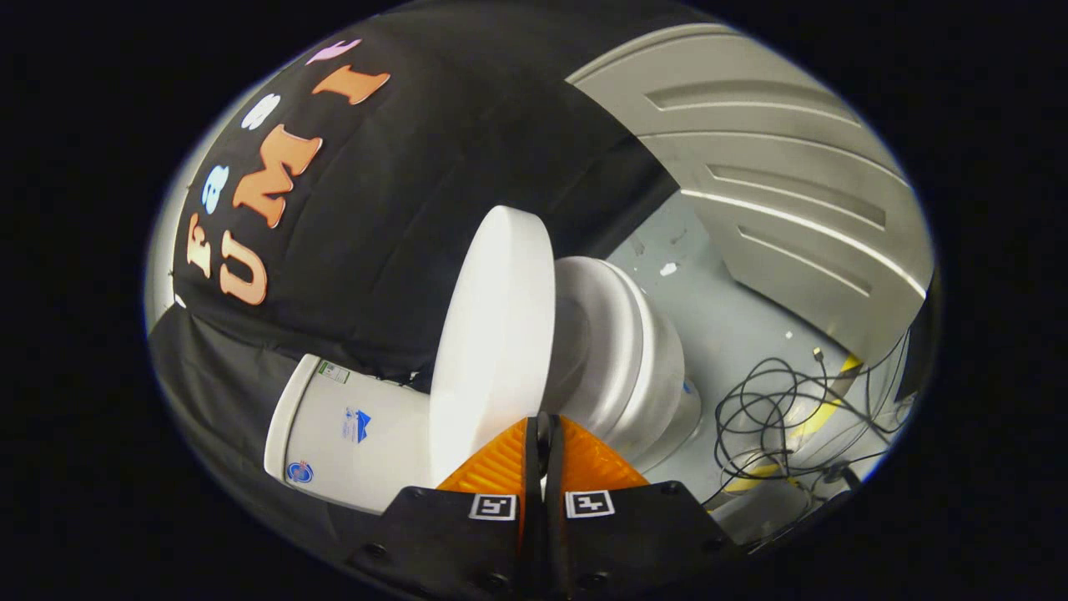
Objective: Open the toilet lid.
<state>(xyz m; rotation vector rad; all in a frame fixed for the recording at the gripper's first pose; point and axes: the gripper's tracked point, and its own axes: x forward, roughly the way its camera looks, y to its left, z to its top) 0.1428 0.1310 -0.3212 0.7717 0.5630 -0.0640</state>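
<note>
The gripper (544, 430) has its fingers drawn close together with a thin slit between them, seemingly pinching the front edge of the single white toilet lid (492, 342), though the contact itself is hidden behind the fingertips. The lid stands raised just ahead of the fingers, apart from the toilet bowl (634, 367) on their right, with one cistern (350, 430) to the left. A tangle of black cables (784, 409) lies on the floor (734, 309) further right.

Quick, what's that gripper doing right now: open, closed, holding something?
Gripper: closed, its fingers pinching the edge of the raised toilet lid.
</note>
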